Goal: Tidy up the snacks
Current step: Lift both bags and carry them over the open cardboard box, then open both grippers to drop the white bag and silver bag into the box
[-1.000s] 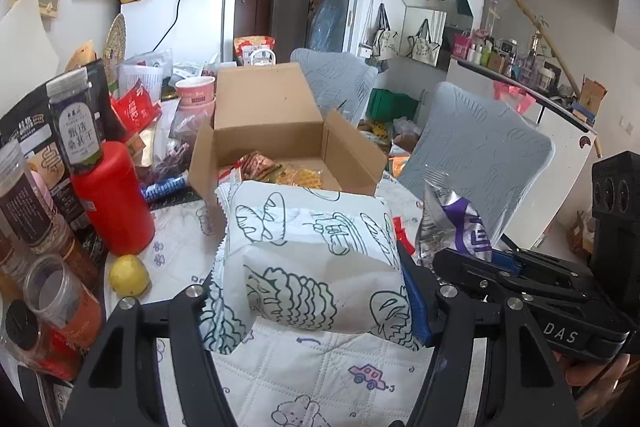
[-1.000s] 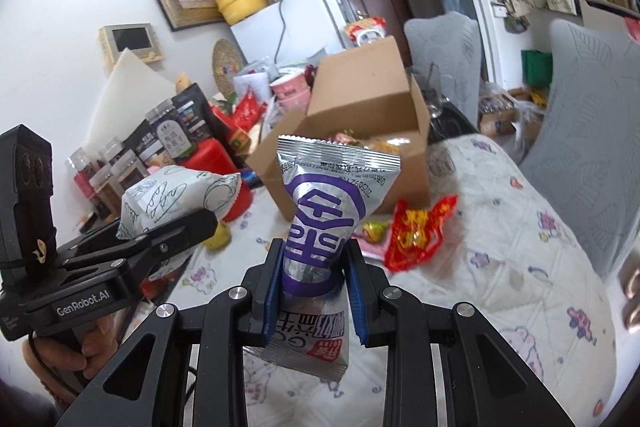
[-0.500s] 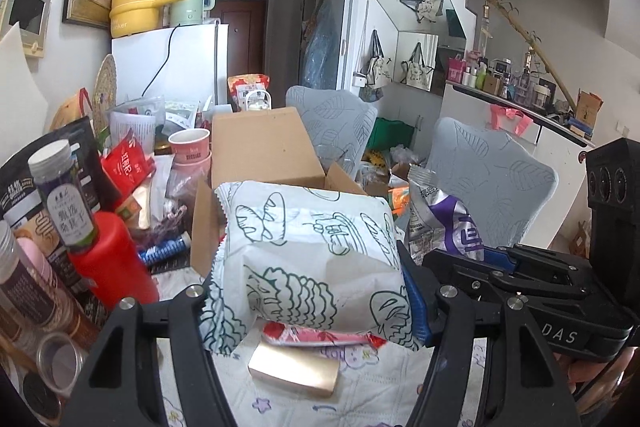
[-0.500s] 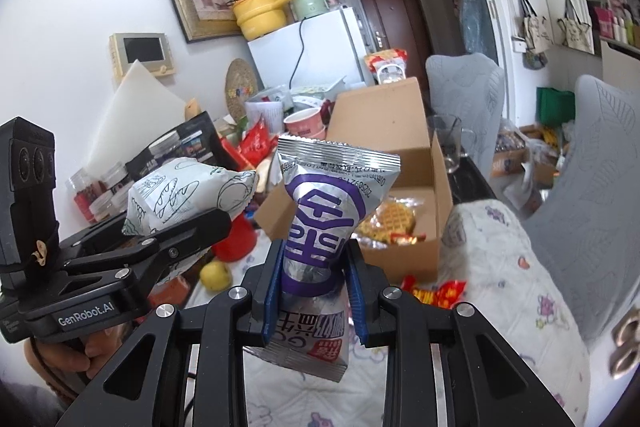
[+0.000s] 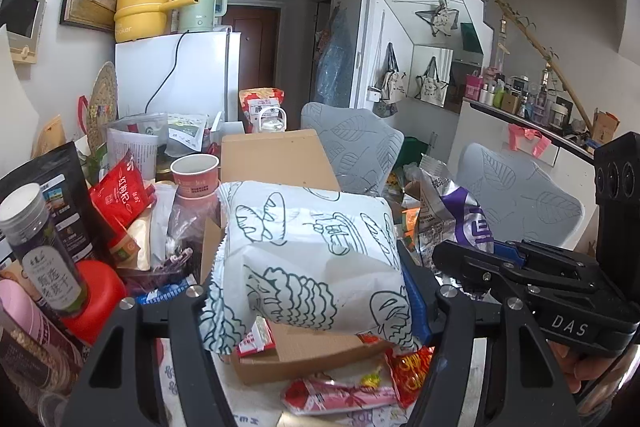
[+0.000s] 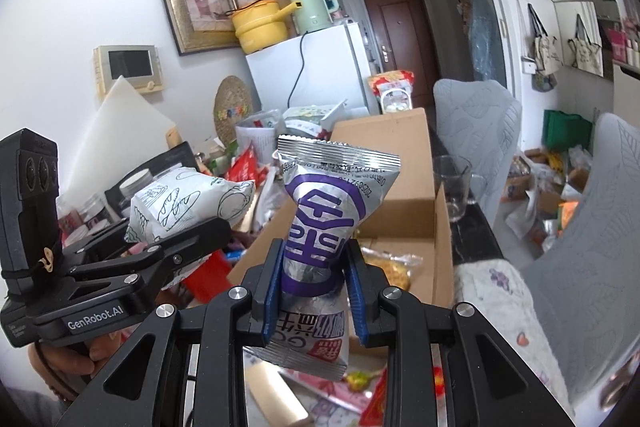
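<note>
Left wrist view: the left gripper pinches a white bread-print snack bag between its fingers, above the open cardboard box on the cluttered counter. Right wrist view: the right gripper clamps a silver-and-purple snack pouch upright, its fingers pressed into the pouch's waist, before the same box.

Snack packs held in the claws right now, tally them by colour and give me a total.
White pack with green drawings, in the left claw: 1
Silver and purple pack, in the right claw: 1
Total: 2
</note>
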Tool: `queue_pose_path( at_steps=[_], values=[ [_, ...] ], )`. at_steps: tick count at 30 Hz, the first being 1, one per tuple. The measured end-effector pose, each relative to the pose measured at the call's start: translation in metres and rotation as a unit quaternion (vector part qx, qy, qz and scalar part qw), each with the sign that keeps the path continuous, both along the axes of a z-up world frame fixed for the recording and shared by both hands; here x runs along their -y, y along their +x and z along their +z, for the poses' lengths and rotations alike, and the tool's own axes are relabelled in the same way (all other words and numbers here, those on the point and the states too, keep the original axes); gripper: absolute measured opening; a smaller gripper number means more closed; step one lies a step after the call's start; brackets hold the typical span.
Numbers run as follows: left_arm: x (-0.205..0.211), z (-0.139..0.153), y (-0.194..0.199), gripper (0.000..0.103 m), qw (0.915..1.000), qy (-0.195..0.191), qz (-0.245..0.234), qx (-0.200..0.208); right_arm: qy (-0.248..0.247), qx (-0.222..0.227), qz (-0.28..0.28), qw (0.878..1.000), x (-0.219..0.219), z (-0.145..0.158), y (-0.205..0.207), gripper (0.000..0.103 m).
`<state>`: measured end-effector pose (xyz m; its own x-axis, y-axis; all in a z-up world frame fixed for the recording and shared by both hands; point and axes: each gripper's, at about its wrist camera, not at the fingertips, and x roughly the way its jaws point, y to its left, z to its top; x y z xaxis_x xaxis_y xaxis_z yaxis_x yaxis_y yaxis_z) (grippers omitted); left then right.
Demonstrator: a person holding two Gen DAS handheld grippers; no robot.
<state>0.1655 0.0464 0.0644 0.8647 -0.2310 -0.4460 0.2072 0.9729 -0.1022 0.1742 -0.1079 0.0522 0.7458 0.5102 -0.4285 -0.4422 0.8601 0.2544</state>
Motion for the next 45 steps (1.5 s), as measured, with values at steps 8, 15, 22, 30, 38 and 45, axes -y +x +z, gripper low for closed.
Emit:
queue_pose_path(
  at_steps=[8,15,22,30,38,45],
  values=[
    [-0.009,-0.004,0.046,0.066,0.9998,-0.003,0.019,0.004,0.006,0.004,0.010,1.000,-0.012,-0.001,0.048,0.029],
    [-0.014,-0.019,0.085,0.066,0.9995,-0.008,0.029,-0.005,0.024,-0.014,0.015,0.999,-0.019,-0.014,0.090,0.029],
    [-0.020,-0.045,0.113,0.066,0.9984,0.001,0.048,-0.029,0.009,-0.035,0.012,0.999,-0.029,-0.029,0.127,0.028],
    [-0.021,-0.078,0.135,0.066,0.9953,0.016,0.053,-0.079,-0.007,-0.073,0.008,0.997,-0.035,-0.060,0.148,0.028],
    [-0.019,-0.101,0.148,0.066,0.9904,0.041,0.061,-0.117,-0.022,-0.129,0.000,0.991,-0.040,-0.088,0.172,0.029],
    [-0.014,-0.123,0.158,0.066,0.9838,0.055,0.059,-0.160,-0.059,-0.168,-0.010,0.984,-0.042,-0.110,0.185,0.029]
  ],
)
